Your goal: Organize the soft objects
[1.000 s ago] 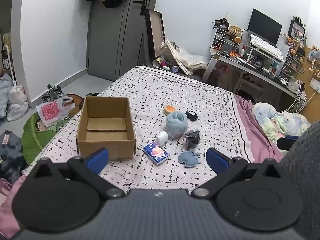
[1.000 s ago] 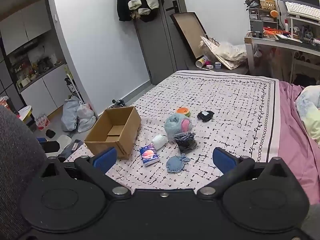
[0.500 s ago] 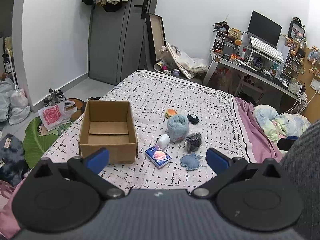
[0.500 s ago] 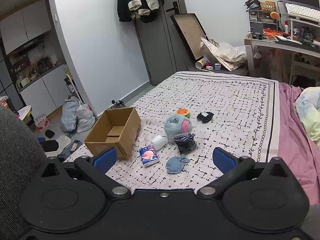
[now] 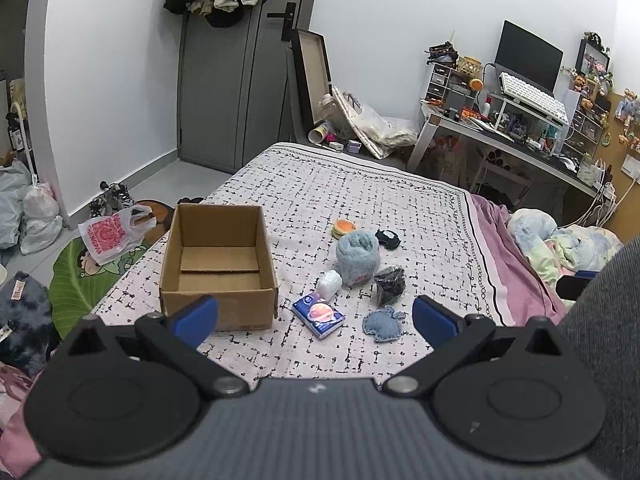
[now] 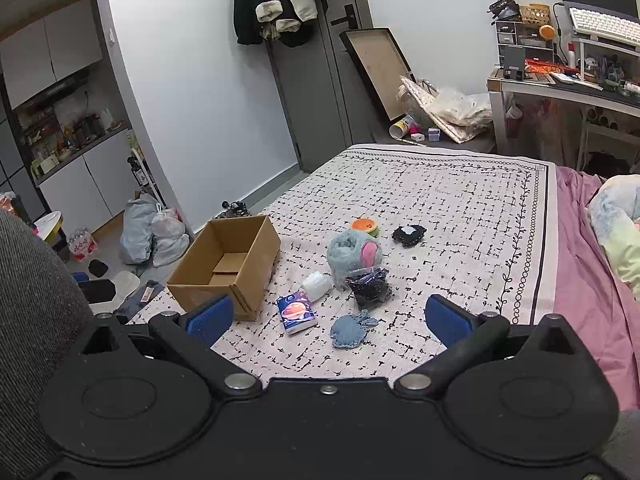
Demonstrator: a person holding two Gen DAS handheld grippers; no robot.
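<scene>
An open, empty cardboard box (image 5: 218, 264) (image 6: 228, 266) sits on the patterned bedspread (image 5: 360, 196). Right of it lie a fluffy blue plush roll (image 5: 356, 256) (image 6: 352, 250), a small white roll (image 5: 329, 284), a blue tissue pack (image 5: 318, 314) (image 6: 297, 312), a dark bag (image 5: 389, 285), a flat blue knitted piece (image 5: 382, 325) (image 6: 350, 330), an orange round pad (image 5: 344, 227) and a black pad (image 5: 388, 239). My left gripper (image 5: 316, 320) and right gripper (image 6: 328, 318) are both open and empty, held back from the objects over the bed's near edge.
A pink sheet and pastel blanket (image 5: 560, 240) lie on the bed's right side. A cluttered desk (image 5: 520, 120) stands at the far right. Bags (image 5: 28, 216) and a green leaf mat (image 5: 80, 276) are on the floor left of the bed.
Both views have risen and tilted slightly; the objects sit a little lower and farther in frame. Nothing on the bed has moved and both grippers stay open.
</scene>
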